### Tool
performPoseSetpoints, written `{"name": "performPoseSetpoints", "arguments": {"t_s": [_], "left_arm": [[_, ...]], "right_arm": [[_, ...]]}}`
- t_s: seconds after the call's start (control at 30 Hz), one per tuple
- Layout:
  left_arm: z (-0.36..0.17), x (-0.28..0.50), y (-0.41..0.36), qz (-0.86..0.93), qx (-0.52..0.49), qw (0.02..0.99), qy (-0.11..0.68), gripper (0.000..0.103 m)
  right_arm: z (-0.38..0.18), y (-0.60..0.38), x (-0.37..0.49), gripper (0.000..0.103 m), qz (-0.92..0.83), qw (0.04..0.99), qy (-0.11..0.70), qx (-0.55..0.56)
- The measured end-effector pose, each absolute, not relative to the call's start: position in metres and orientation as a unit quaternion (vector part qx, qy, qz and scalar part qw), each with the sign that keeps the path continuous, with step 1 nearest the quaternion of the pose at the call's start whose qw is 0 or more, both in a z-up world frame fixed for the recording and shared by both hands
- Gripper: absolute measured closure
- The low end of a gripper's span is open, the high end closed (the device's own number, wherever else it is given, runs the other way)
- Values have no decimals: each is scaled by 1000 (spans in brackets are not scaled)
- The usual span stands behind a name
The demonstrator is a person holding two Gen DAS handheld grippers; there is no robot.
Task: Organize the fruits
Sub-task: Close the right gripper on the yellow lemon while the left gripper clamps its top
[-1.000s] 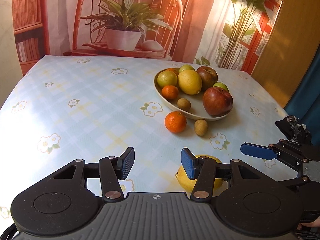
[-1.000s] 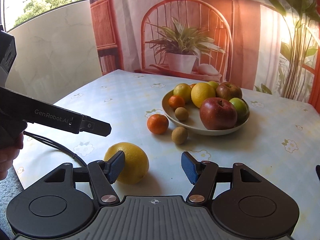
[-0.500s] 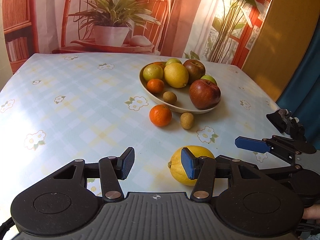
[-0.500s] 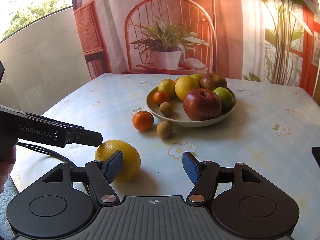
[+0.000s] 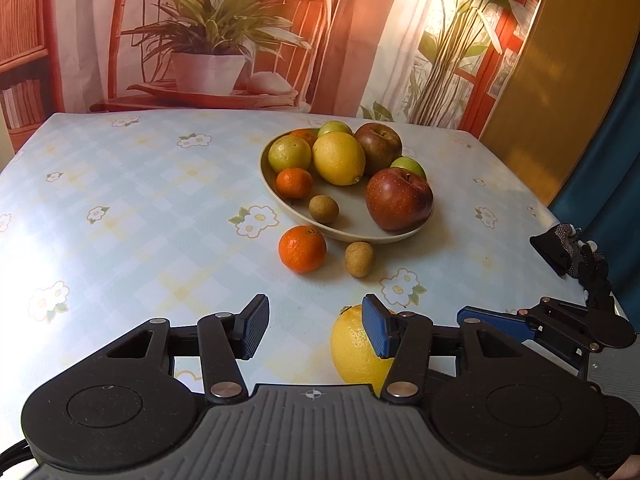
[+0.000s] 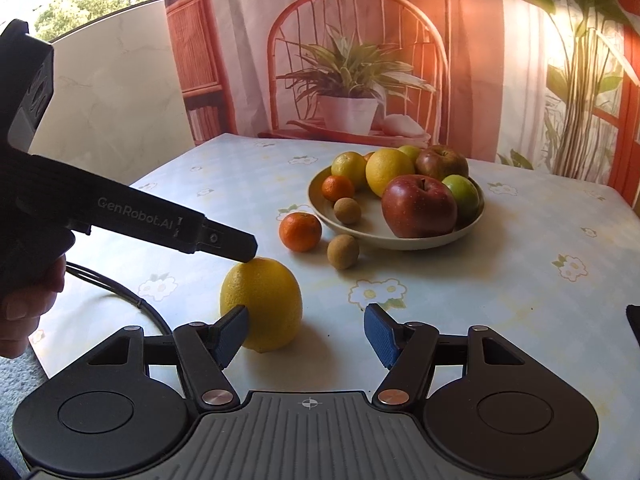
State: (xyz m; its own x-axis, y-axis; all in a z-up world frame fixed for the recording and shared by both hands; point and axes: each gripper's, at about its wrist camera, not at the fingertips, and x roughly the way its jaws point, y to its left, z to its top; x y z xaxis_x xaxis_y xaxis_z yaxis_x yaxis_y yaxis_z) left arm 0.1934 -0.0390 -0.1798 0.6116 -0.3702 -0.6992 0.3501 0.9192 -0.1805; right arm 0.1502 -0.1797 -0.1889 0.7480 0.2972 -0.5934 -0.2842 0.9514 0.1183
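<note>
A yellow lemon (image 5: 354,350) lies on the table near the front edge; it also shows in the right wrist view (image 6: 264,302). My left gripper (image 5: 316,330) is open, its right finger in front of the lemon. My right gripper (image 6: 306,334) is open, its left finger beside the lemon. A mandarin (image 5: 302,248) and a small brown fruit (image 5: 359,259) lie loose before a beige bowl (image 5: 348,232) holding apples, lemons, a mandarin and a small brown fruit. The bowl also shows in the right wrist view (image 6: 400,242).
The flowered tablecloth (image 5: 120,208) covers the table. A printed backdrop with a chair and potted plant (image 5: 208,48) stands behind. A cable (image 6: 120,292) runs off the table's left edge. A blue curtain (image 5: 608,184) hangs right.
Both grippers have moved closer to the lemon. The left gripper's body now reaches over the lemon in the right wrist view. The fruits have not moved.
</note>
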Motion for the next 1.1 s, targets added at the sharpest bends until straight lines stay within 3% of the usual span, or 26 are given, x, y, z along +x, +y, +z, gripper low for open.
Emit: {"name": "performPoseSetpoints", "arguments": {"t_s": [0.4, 0.6, 1.1], "left_arm": [[-183, 190, -39, -231, -39, 886, 401, 47], [-183, 190, -34, -229, -51, 883, 405, 48], [-183, 206, -51, -273, -29, 864, 421, 48]], "right_arm": [[-196, -174, 151, 44, 185, 924, 334, 20], [-196, -167, 149, 60, 210, 920, 331, 12], [-195, -162, 147, 61, 215, 922, 322, -15]]}}
